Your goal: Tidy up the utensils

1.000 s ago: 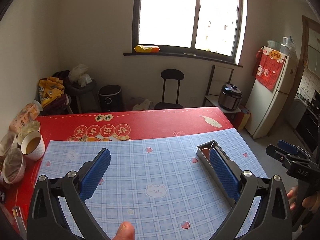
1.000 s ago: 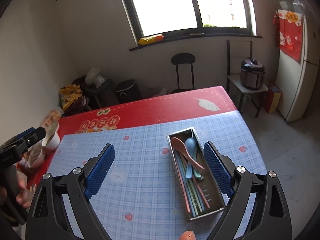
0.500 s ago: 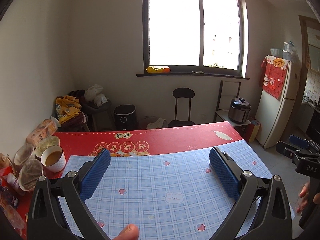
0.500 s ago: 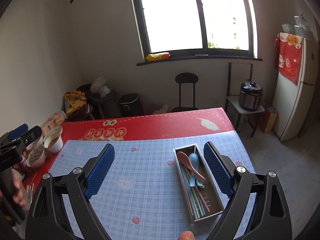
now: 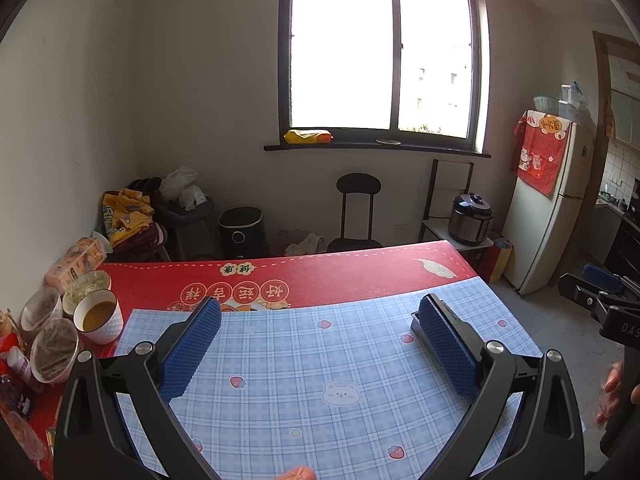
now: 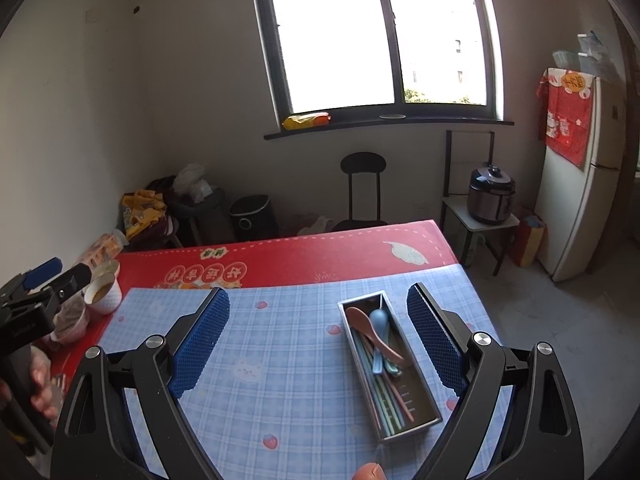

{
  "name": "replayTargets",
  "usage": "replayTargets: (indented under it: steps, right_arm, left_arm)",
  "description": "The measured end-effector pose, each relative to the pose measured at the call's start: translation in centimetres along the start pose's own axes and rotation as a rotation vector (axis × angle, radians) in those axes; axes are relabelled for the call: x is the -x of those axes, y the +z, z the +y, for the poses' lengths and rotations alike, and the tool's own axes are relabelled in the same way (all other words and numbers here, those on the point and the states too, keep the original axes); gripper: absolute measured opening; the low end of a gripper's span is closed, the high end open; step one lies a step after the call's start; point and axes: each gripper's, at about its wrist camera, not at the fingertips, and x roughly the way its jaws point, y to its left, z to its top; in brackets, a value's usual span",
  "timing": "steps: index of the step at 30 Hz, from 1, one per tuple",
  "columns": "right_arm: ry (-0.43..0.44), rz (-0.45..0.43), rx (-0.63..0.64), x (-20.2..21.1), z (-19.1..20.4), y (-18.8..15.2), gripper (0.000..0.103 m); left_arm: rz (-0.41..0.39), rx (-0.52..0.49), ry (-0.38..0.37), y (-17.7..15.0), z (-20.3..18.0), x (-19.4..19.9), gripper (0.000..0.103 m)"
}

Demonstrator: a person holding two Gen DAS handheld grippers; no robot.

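A metal utensil tray point(image 6: 425, 390) lies on the blue checked mat point(image 6: 280, 360), right of centre in the right wrist view. Inside it rest a pink spoon point(image 6: 374, 334), a light blue spoon point(image 6: 380, 322) and several coloured chopsticks point(image 6: 390, 396). My right gripper point(image 6: 318, 338) hovers open above the mat, the tray lying between its fingers and nearer the right one. My left gripper point(image 5: 320, 348) is open over the mat with nothing in it; only the tray's far end point(image 5: 416, 320) peeks out behind its right finger.
Bowls and a white cup of brown liquid point(image 5: 100, 316) crowd the table's left edge on the red cloth point(image 5: 320, 276). Beyond the table stand a black chair point(image 5: 356, 208), a rice cooker point(image 5: 470, 218) and a fridge point(image 5: 552, 200). A person's hand point(image 6: 40, 380) holds the left tool.
Both grippers have pulled back and risen away from the table, so the tray looks smaller and farther. Both stay open and empty throughout.
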Motion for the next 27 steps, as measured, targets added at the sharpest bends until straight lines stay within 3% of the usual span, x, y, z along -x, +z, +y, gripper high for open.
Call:
replayTargets:
  steps: [27]
  right_arm:
    - [-0.020,-0.006,-0.020,0.72,-0.44,-0.65,0.087]
  left_arm:
    - [0.016,0.013,-0.005,-0.76,-0.02,0.49,0.097]
